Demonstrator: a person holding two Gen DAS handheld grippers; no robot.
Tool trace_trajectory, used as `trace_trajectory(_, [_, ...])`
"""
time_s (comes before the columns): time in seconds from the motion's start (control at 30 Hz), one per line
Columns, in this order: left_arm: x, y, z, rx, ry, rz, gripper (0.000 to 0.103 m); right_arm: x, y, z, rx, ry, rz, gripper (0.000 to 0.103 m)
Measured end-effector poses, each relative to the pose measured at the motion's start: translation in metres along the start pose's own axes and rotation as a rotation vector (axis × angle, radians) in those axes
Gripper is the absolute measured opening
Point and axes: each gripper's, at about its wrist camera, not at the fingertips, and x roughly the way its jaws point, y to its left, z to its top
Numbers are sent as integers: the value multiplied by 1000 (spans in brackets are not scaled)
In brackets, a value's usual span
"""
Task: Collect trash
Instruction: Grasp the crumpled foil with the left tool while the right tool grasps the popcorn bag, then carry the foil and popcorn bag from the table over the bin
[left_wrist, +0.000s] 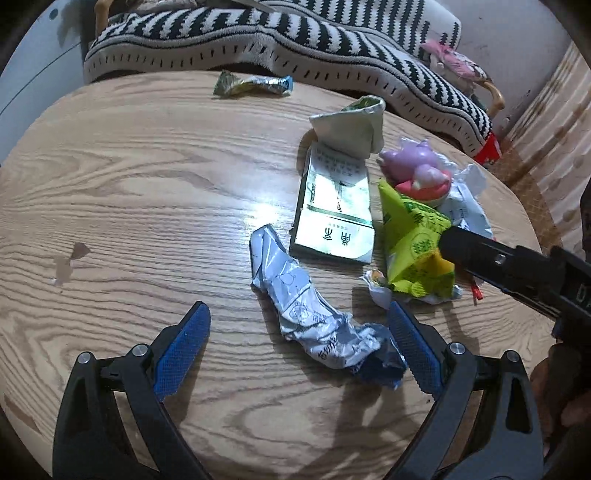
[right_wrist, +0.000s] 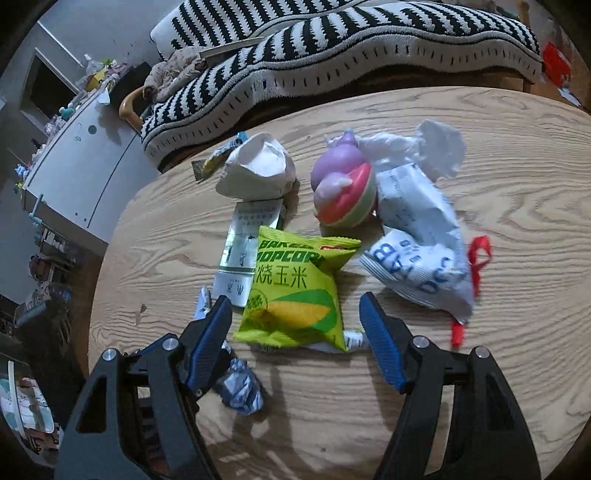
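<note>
Trash lies on a round wooden table (left_wrist: 129, 184). My left gripper (left_wrist: 299, 332) is open around the near end of a crumpled blue-white wrapper (left_wrist: 314, 317), without touching it. My right gripper (right_wrist: 295, 317) is open astride a green popcorn bag (right_wrist: 291, 291); the bag (left_wrist: 413, 236) and the right gripper's black finger (left_wrist: 480, 254) also show in the left wrist view. A flattened white carton (left_wrist: 336, 206), a crumpled paper cup (left_wrist: 351, 125), a purple-and-pink toy (right_wrist: 343, 188) and a white-blue plastic bag (right_wrist: 417, 240) lie just beyond.
A small snack wrapper (left_wrist: 255, 85) lies at the table's far edge. A black-and-white striped sofa (right_wrist: 332, 48) stands behind the table. A white cabinet (right_wrist: 85, 166) stands at the left. A red strip (right_wrist: 476, 266) pokes from under the plastic bag.
</note>
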Motion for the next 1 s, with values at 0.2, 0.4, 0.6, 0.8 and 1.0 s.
trace_trajectory(0.2, [5,-8,-1,22,-14,37,93,23,2,5,12,23,2,67])
trace_trajectory(0.4, [-4,-12,-8,61,-38,5,31,19,8,1,-40,10,-22,46])
trace_trajectory(0.6, [-15,-10,-9,60,-46,8,20,7,19,-2,-87,-21,-21,44])
trace_trajectory(0.8, [-26,-7,-6,51,-69,1,19,-7,24,-4,-110,-41,-15,44])
trace_trajectory(1.0, [-33,-14,-5,62,-82,9,19,-32,15,-8,-109,-70,-26,44])
